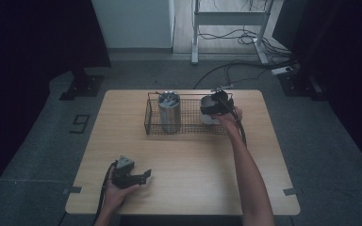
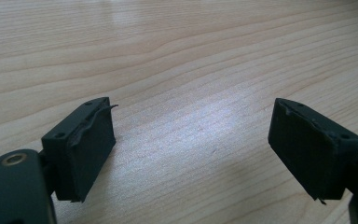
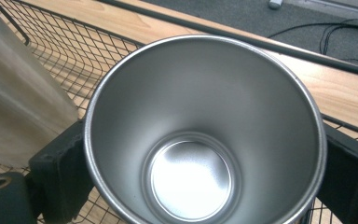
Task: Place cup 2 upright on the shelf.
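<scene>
A wire mesh basket (image 1: 193, 128) stands at the back of the wooden table (image 1: 184, 160). A tall steel tumbler (image 1: 169, 112) is upright in its left part. My right gripper (image 1: 215, 105) is over the basket's right end, shut on an empty steel cup (image 1: 209, 117). In the right gripper view the cup (image 3: 200, 130) opens upward, a black jaw pressed on each side of it, with the tall tumbler (image 3: 18, 102) blurred at left. Whether the cup rests on the mesh (image 3: 74, 51) I cannot tell. My left gripper (image 1: 143, 176) lies near the front left, open (image 2: 191, 109) over bare wood.
The basket's rim rises around the held cup and the tumbler stands about a hand's width to its left. Bare tabletop stretches between the basket and the front edge. Beyond the table are a grey floor, cables (image 1: 245, 37) and a metal stand (image 1: 195, 33).
</scene>
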Action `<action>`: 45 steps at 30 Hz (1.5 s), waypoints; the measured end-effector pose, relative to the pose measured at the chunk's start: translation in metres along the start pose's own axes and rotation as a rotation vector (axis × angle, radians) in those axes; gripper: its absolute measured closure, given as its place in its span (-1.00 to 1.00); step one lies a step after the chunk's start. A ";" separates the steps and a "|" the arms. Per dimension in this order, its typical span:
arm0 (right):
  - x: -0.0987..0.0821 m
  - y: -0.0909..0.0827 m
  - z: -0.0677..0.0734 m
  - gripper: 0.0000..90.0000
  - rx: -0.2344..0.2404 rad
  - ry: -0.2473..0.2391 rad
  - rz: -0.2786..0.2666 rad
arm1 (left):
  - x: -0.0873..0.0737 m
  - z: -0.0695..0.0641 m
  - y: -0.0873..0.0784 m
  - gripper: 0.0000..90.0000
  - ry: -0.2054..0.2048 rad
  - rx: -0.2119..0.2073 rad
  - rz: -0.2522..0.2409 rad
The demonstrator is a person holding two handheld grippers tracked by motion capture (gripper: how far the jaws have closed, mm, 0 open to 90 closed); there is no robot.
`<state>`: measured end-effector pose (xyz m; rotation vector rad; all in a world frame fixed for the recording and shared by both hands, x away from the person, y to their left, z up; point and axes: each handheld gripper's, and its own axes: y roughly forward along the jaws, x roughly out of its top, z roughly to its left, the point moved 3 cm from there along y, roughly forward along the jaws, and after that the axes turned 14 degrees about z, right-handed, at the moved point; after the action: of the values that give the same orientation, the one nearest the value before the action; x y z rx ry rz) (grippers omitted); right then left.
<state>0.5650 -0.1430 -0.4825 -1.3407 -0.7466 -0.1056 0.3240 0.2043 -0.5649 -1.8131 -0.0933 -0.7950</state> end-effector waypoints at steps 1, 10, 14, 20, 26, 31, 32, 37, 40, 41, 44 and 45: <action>0.000 0.001 0.000 -0.85 0.001 -0.002 0.007 | 0.000 0.000 0.000 -0.68 0.001 0.000 0.001; -0.005 0.010 0.002 -0.85 -0.027 -0.026 0.067 | 0.000 0.000 -0.002 -0.67 0.000 0.001 -0.015; -0.006 0.012 0.001 -0.85 -0.024 -0.021 0.074 | 0.001 0.000 -0.004 -0.67 -0.002 -0.005 -0.030; -0.009 0.011 -0.001 -0.87 -0.013 -0.022 0.099 | 0.000 0.000 -0.001 -0.67 0.002 -0.007 -0.011; -0.010 0.006 -0.003 -1.00 -0.012 0.006 0.083 | 0.000 -0.001 -0.002 -0.67 0.004 -0.008 -0.011; -0.006 -0.004 -0.002 -1.00 -0.018 0.022 0.021 | 0.000 -0.001 -0.002 -0.67 0.004 -0.009 -0.011; -0.006 -0.006 -0.002 -1.00 -0.013 0.026 0.007 | 0.000 -0.001 -0.002 -0.67 0.004 -0.009 -0.011; -0.002 -0.017 0.000 -1.00 -0.002 0.028 -0.063 | 0.000 -0.001 -0.002 -0.67 0.003 -0.008 -0.013; -0.002 -0.025 0.001 -1.00 0.000 0.025 -0.092 | 0.000 -0.001 -0.002 -0.67 0.003 -0.008 -0.013; -0.002 -0.028 0.002 -1.00 0.000 0.025 -0.098 | 0.000 -0.001 -0.002 -0.67 0.003 -0.008 -0.014; -0.004 -0.035 0.004 -0.98 0.001 0.022 -0.112 | 0.001 -0.002 -0.003 -0.67 0.003 -0.006 -0.016; -0.006 -0.038 0.004 -0.94 -0.003 0.019 -0.135 | 0.001 -0.002 -0.003 -0.67 0.004 -0.008 -0.016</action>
<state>0.5402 -0.1509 -0.4534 -1.2894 -0.8213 -0.2265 0.3225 0.2036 -0.5621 -1.8204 -0.1027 -0.8115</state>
